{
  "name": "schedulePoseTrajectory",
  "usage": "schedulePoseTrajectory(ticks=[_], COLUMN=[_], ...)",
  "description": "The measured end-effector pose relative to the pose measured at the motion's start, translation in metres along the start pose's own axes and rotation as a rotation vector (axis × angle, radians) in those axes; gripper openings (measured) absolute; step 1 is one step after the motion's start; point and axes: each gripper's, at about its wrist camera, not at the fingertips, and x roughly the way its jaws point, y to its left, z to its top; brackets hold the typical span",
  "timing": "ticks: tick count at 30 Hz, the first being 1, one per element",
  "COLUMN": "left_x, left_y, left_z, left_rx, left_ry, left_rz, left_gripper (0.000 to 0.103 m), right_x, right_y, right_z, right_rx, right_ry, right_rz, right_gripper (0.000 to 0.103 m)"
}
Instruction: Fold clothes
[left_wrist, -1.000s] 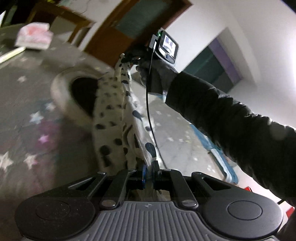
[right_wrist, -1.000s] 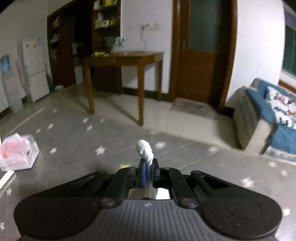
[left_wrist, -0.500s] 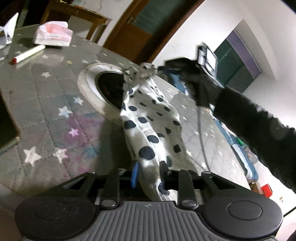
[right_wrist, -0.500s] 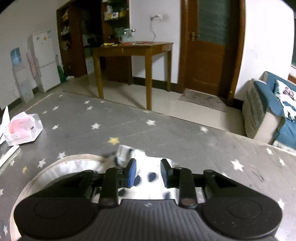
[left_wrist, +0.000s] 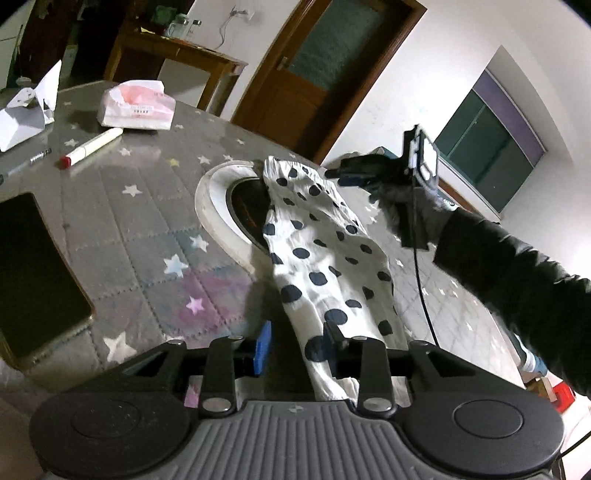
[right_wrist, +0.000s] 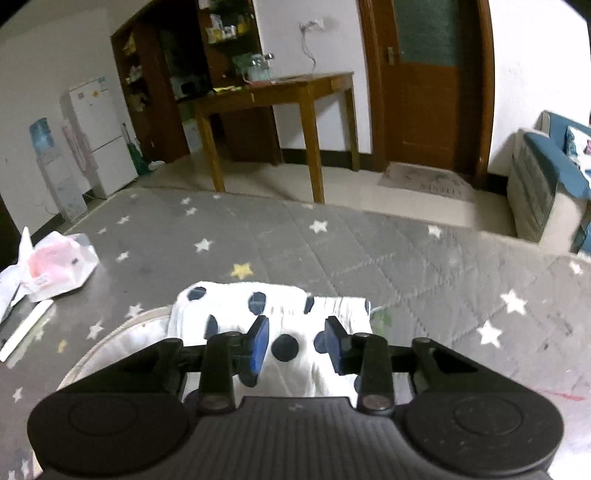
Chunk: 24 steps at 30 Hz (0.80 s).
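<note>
A white garment with dark polka dots (left_wrist: 325, 258) lies in a long folded strip on the grey star-patterned table (left_wrist: 155, 236), partly over a round white-rimmed hole (left_wrist: 221, 192). My left gripper (left_wrist: 297, 347) is open, its jaws either side of the garment's near end. My right gripper (right_wrist: 297, 345) is open just above the garment's far end (right_wrist: 266, 310). In the left wrist view the right gripper (left_wrist: 354, 171) sits at that far end, held by a black-gloved hand.
A pink tissue pack (left_wrist: 136, 107), a marker (left_wrist: 92, 147) and crumpled white paper (left_wrist: 26, 110) lie at the table's far left. A dark tablet (left_wrist: 33, 273) lies at the near left. A wooden table (right_wrist: 273, 99), door and sofa (right_wrist: 546, 177) stand beyond.
Both grippers have opened and let go of the garment. It was hanging stretched between them a second ago and now lies on the table.
</note>
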Motion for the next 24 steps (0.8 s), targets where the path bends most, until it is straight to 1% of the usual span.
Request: schedulePoseTrajectory(ticks=[5, 8, 9, 11, 12, 13, 17, 19, 21, 23, 24], left_x=[0.007, 0.013, 0.015, 0.019, 0.020, 0.021, 0.022, 0.023, 0.024, 0.027, 0.028], left_y=[-0.003, -0.003, -0.002, -0.002, -0.003, -0.004, -0.012, -0.018, -0.023, -0.027, -0.029], left_z=[0.004, 0.005, 0.006, 0.007, 0.008, 0.008, 0.010, 0.011, 0.011, 0.010, 0.010], left_rx=[0.010, 0.009, 0.008, 0.007, 0.009, 0.011, 0.034, 0.045, 0.057, 0.066, 0.069], left_ry=[0.012, 0.023, 0.026, 0.028, 0.027, 0.025, 0.009, 0.004, 0.003, 0.007, 0.010], left_rz=[-0.015, -0.018, -0.017, -0.016, -0.020, -0.024, -0.056, -0.074, -0.091, -0.104, -0.108], left_gripper=[0.035, 0.034, 0.035, 0.035, 0.034, 0.034, 0.034, 0.034, 0.035, 0.035, 0.035], right_x=[0.029, 0.039, 0.040, 0.041, 0.040, 0.035, 0.014, 0.001, -0.010, -0.016, -0.014], right_y=[0.001, 0.001, 0.001, 0.002, 0.003, 0.004, 0.008, 0.011, 0.009, 0.004, 0.000], right_z=[-0.002, -0.005, -0.007, -0.007, -0.006, -0.004, 0.006, 0.012, 0.018, 0.021, 0.020], right_rx=[-0.004, -0.003, -0.007, -0.011, -0.014, -0.019, -0.051, -0.075, -0.080, -0.077, -0.070], right_ry=[0.017, 0.012, 0.006, 0.001, -0.004, -0.016, -0.064, -0.098, -0.128, -0.135, -0.121], right_rz=[-0.019, -0.021, -0.024, -0.031, -0.035, -0.040, -0.060, -0.077, -0.097, -0.117, -0.133], right_gripper=[0.034, 0.034, 0.032, 0.014, 0.011, 0.004, 0.004, 0.002, 0.001, 0.001, 0.001])
